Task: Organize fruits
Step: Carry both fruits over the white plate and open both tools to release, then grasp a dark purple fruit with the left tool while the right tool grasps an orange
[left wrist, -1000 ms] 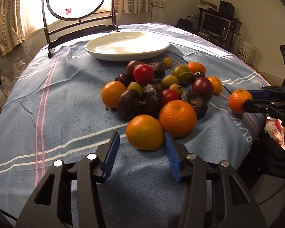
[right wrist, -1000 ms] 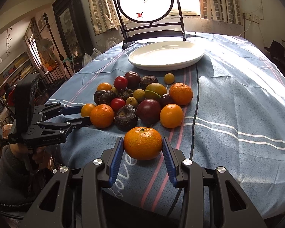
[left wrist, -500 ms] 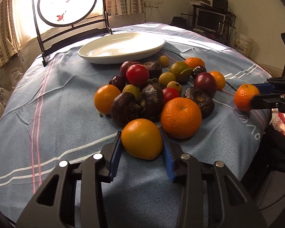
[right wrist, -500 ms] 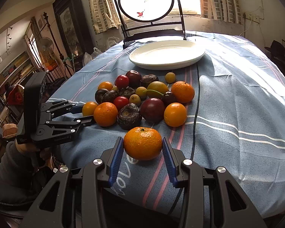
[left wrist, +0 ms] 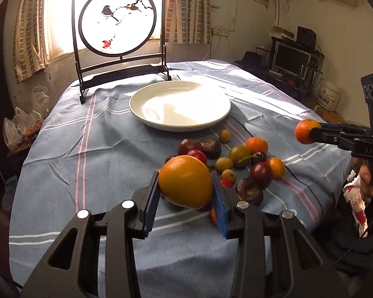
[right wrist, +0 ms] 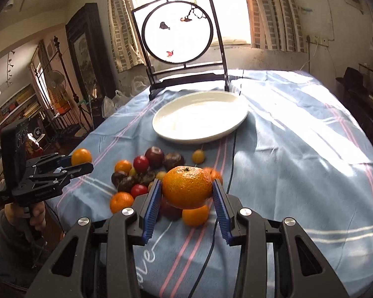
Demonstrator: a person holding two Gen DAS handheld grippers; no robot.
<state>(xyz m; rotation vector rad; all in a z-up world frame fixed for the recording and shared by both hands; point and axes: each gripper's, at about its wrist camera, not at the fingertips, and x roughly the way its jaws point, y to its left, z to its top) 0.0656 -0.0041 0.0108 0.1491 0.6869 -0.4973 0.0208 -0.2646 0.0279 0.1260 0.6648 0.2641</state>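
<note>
The left gripper [left wrist: 186, 198] is clamped on a smooth orange fruit [left wrist: 185, 185], held above the fruit pile [left wrist: 238, 160]. At 12 o'clock sits the white plate [left wrist: 179, 105]. The right gripper [right wrist: 187, 204] is clamped on a mandarin [right wrist: 187, 187], also held aloft.

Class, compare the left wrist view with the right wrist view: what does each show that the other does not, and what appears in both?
Only the left wrist view shows the monitor on a shelf and the white bucket.

Only the right wrist view shows the dark cabinet, the bookshelves and the black cable on the cloth.

Both show the white plate, the round bird screen, the fruit pile, the left gripper shut on a smooth orange fruit, and the right gripper shut on a mandarin.
</note>
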